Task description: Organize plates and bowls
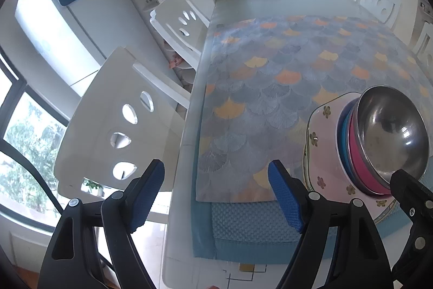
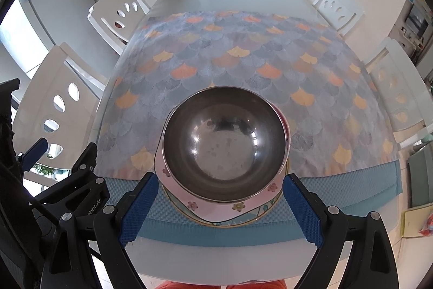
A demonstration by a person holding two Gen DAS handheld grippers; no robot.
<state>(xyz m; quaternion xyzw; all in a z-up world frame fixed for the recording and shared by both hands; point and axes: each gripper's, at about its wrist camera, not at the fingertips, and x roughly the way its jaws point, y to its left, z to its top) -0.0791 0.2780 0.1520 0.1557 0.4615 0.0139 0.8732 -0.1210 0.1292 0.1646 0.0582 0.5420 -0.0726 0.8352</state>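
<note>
One steel bowl opens straight upward.

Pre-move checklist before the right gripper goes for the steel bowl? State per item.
1. Right gripper open: ok, jaws wide, nothing between the pads.
2. Right gripper lined up with the steel bowl: ok, bowl centred ahead of the jaws.
3. Left gripper open and empty: ok.
4. Left gripper clear of the stack: ok, it sits off to the side, over the table edge.
5. Steel bowl seated level on the pink bowl and blue bowl: cannot tell, fisheye distortion.
6. Stack centred on the floral plate: cannot tell, bowls hide most of it.
</note>
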